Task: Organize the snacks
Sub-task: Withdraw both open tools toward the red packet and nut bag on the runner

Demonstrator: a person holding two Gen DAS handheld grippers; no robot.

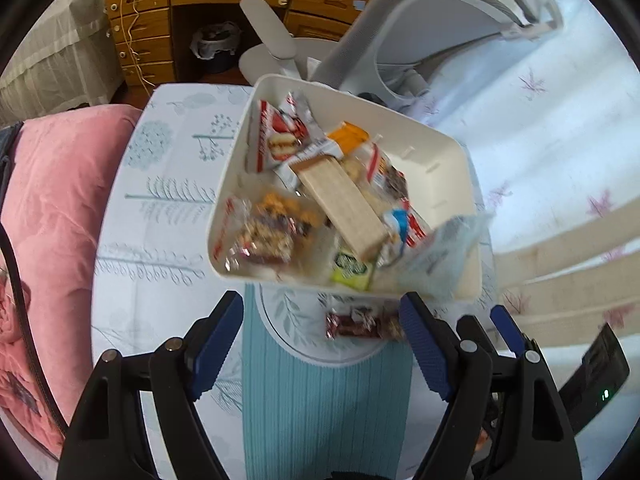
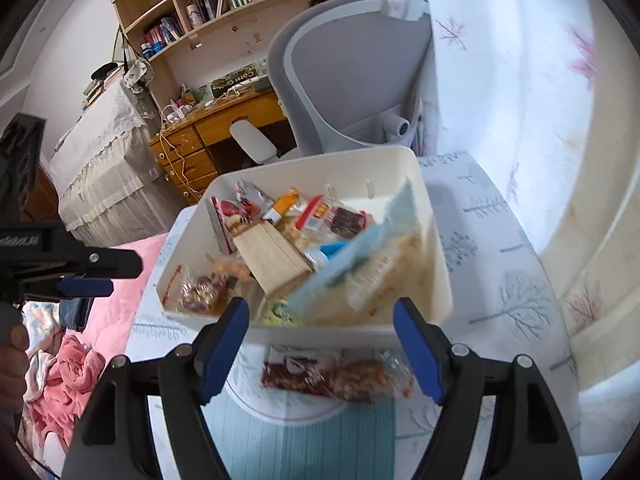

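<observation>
A white bin [image 1: 448,152] [image 2: 436,280] on the small table holds several wrapped snacks, among them a tan wafer pack [image 1: 340,204] [image 2: 272,256] and a pale blue packet [image 1: 440,256] [image 2: 352,256] leaning at its right side. A dark red nut bar [image 1: 364,324] [image 2: 332,376] lies on the table just in front of the bin. My left gripper [image 1: 322,340] is open and empty, hovering before the bar. My right gripper [image 2: 320,348] is open and empty, straddling the bar from above. The left gripper also shows at the left of the right wrist view [image 2: 84,276].
The table has a white leaf-print cloth [image 1: 160,200] [image 2: 500,260] and a teal mat [image 1: 320,420] [image 2: 300,436]. A grey office chair [image 1: 420,40] [image 2: 352,72] and wooden desk [image 1: 160,20] stand behind. A pink blanket [image 1: 52,200] lies left. A black device [image 1: 596,376] sits right.
</observation>
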